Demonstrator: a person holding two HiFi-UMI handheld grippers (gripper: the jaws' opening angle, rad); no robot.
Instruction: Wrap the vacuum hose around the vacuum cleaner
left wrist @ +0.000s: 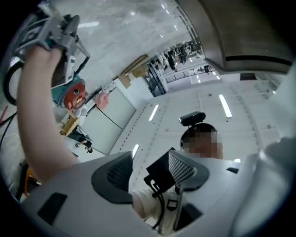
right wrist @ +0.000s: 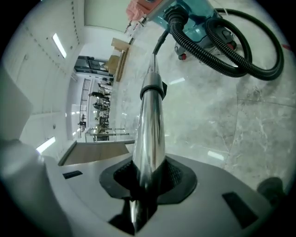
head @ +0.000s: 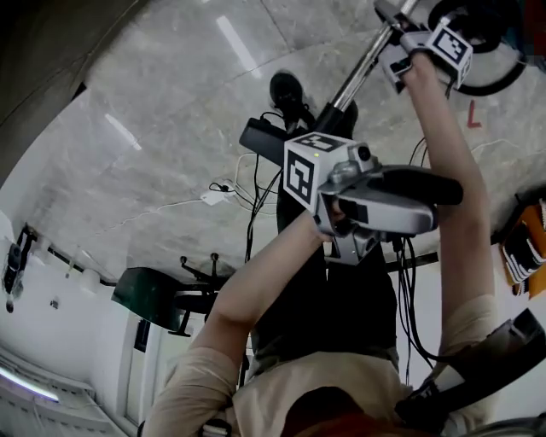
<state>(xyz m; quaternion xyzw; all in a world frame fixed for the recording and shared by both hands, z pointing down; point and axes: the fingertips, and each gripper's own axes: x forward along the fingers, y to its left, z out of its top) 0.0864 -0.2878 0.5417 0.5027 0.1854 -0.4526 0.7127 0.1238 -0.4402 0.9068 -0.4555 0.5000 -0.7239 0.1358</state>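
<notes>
The right gripper [right wrist: 147,178] is clenched on the steel tube [right wrist: 150,125] near one end. The tube leads to the black hose [right wrist: 222,67], which loops on the floor [right wrist: 259,139] beside the teal vacuum [right wrist: 194,11]. The left gripper [left wrist: 150,172] is held up with its jaws apart and empty. The tube looks stiff, smooth and likely slippery, so it wants a firm hold. The ribbed hose looks light and springy, and is best guided near its cuff.

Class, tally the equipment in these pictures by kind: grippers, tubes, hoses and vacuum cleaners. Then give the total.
Grippers: 2 (left gripper, right gripper)
Metal tube: 1
Black hose: 1
Vacuum cleaner: 1
Total: 5
</notes>
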